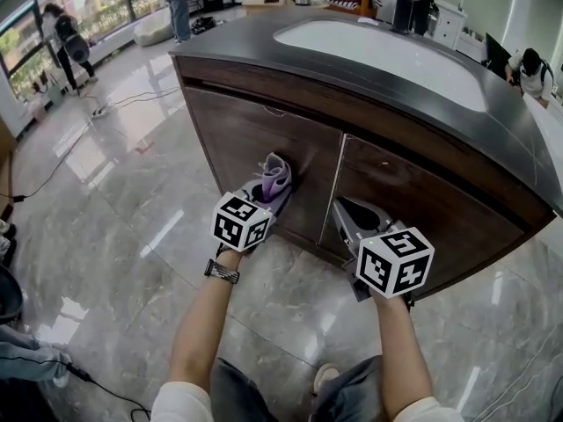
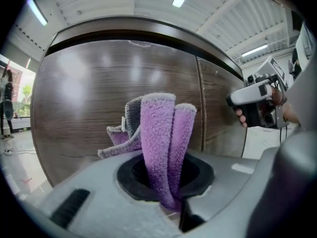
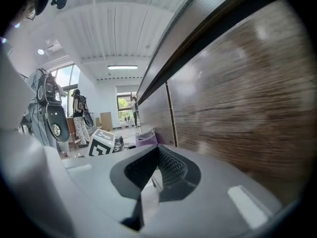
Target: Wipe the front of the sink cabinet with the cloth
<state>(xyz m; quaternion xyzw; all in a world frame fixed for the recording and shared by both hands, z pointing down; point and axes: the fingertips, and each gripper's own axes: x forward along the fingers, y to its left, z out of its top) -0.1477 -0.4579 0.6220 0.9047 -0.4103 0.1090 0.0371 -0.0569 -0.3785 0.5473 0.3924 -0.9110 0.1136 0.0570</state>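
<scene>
head view, looking steeply down: a sink cabinet (image 1: 255,134) of dark wood grain is shown under a dark countertop (image 1: 220,47) with a white basin (image 1: 387,55) set into it. the left gripper (image 1: 266,193) is seen with its jaws closed on a purple cloth (image 1: 275,176), whose folds stand up out of the jaws in the left gripper view. the cloth is held at the lower part of the left door (image 1: 237,139), near the seam with the right door (image 1: 422,205); contact with the wood cannot be confirmed. the right gripper (image 1: 343,207) is held just before the right door, its jaws brought together with nothing between them. a glossy marble floor (image 1: 114,200) is seen below.
</scene>
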